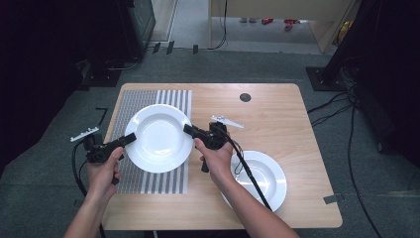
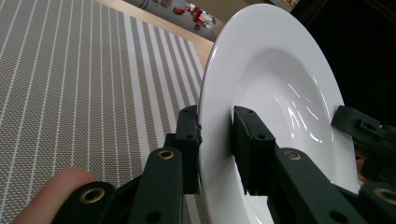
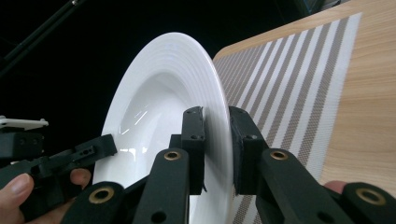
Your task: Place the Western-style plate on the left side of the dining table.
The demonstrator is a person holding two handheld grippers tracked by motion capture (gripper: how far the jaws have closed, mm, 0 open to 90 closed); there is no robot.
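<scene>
A white deep plate (image 1: 159,138) hangs over the striped placemat (image 1: 130,105), held from both sides. My left gripper (image 1: 131,138) is shut on its left rim, and in the left gripper view its jaws (image 2: 215,135) pinch the rim of the plate (image 2: 275,79). My right gripper (image 1: 188,129) is shut on the right rim; in the right gripper view its jaws (image 3: 215,133) clamp the plate (image 3: 159,102) the same way. Each gripper view also shows the other gripper at the plate's far edge. A second white deep plate (image 1: 270,174) rests on the table at the front right.
The wooden table (image 1: 277,119) has a round dark cable hole (image 1: 245,97) near its back edge. The placemat covers its left part. Cables lie on the grey floor to the right, and dark equipment stands at both sides.
</scene>
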